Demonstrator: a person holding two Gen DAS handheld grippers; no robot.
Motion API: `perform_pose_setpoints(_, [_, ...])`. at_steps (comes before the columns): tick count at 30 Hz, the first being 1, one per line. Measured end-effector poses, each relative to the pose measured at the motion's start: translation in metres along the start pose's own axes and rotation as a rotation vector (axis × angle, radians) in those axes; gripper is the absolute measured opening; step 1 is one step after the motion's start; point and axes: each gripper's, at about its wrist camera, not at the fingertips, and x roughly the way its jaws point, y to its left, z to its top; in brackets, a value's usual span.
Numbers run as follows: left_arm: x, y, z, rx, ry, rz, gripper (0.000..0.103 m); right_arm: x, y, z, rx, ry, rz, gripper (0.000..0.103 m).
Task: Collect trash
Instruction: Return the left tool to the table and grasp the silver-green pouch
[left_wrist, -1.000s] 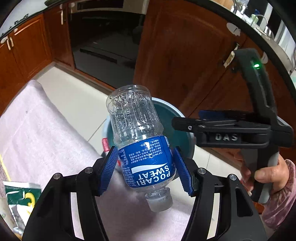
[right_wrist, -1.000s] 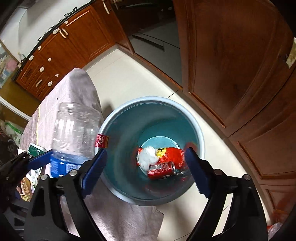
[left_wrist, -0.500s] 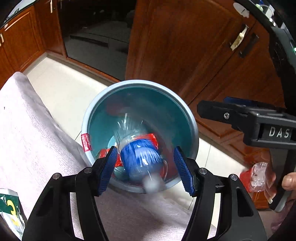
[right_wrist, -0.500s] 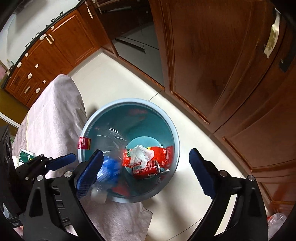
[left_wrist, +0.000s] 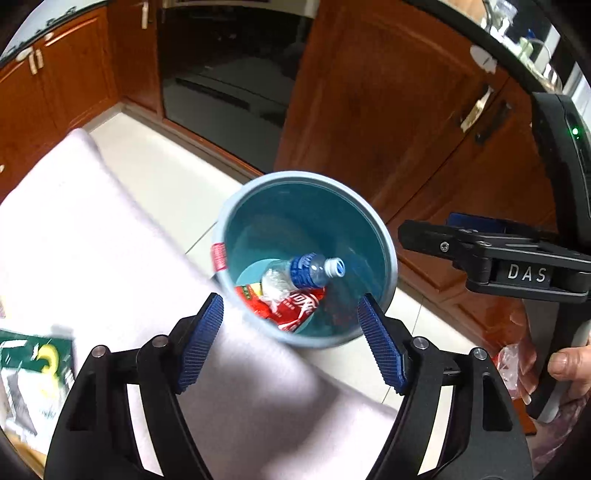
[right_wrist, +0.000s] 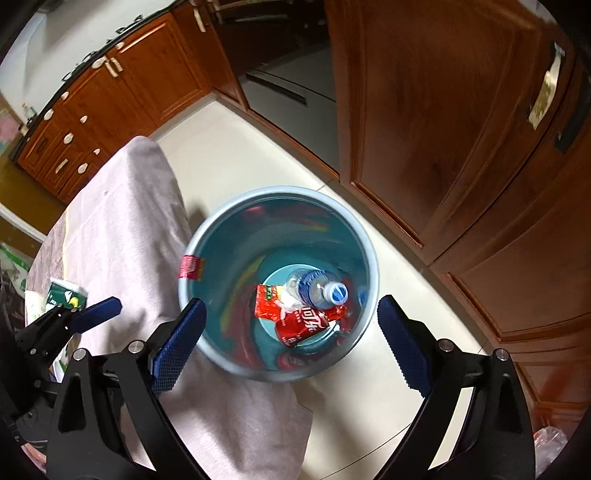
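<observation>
Right wrist view: cloth-covered table (right_wrist: 122, 229) beside bin (right_wrist: 236, 365), cabinets (right_wrist: 461, 129) behind.

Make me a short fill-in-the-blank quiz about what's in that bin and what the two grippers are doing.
1. The bottle lies inside the teal ____.
2. The bottle's label is ____ in colour.
3. Beneath the bottle lies a ____ can.
4. Nothing sits between the jaws of the left gripper, which are ____.

Missing words: bin; blue; red; opening

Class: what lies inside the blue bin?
Inside the bin lie a plastic bottle, a red can and a red wrapper; anything beneath them is hidden.
</observation>
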Motion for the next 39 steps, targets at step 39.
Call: perform_pose_setpoints(39, [-0.104, 0.2, -0.114, -0.256, -0.051, 0.137, 0.077, 0.007, 0.212, -0.075, -0.272, 0.118, 0.101, 0.092])
